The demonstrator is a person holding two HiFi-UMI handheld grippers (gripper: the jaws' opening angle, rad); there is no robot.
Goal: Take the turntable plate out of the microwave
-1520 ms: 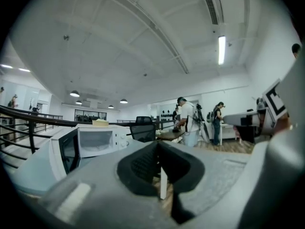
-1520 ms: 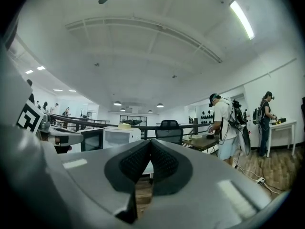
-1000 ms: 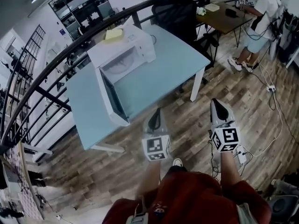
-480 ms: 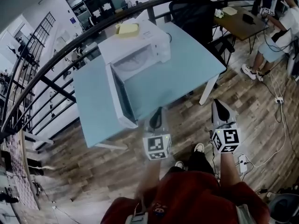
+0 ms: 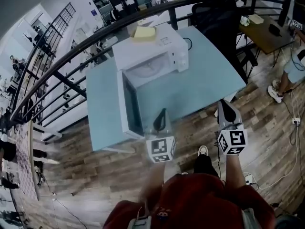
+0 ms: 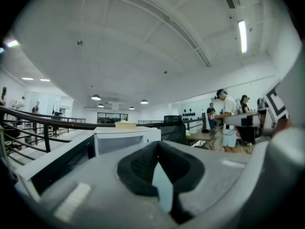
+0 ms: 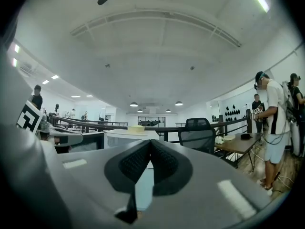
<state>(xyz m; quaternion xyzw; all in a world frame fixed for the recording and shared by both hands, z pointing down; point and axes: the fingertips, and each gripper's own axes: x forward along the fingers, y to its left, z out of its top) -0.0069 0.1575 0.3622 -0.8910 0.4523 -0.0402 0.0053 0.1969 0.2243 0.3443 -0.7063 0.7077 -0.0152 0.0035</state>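
Observation:
A white microwave (image 5: 152, 51) stands on a light blue table (image 5: 190, 87), its door (image 5: 129, 106) swung wide open toward me. Inside the cavity a pale round turntable plate (image 5: 147, 69) shows faintly. My left gripper (image 5: 161, 117) is shut and empty, its tips over the table's near edge just right of the door. My right gripper (image 5: 224, 109) is also shut and empty, at the table's near right edge. In the left gripper view the microwave (image 6: 125, 138) stands ahead with the open door (image 6: 57, 163) at left. The right gripper view shows the microwave (image 7: 129, 138) farther off.
A yellow sponge-like block (image 5: 144, 32) lies on the microwave's top. A black railing (image 5: 71, 56) curves behind the table. A black office chair (image 5: 221, 15) stands at the table's far right. A brown desk (image 5: 267, 32) and a person's legs (image 5: 288, 75) are at far right.
The table and microwave have come nearer and slid down-right in the head view. Both grippers now reach the table's near edge; they were over the wood floor before. Jaws stayed shut.

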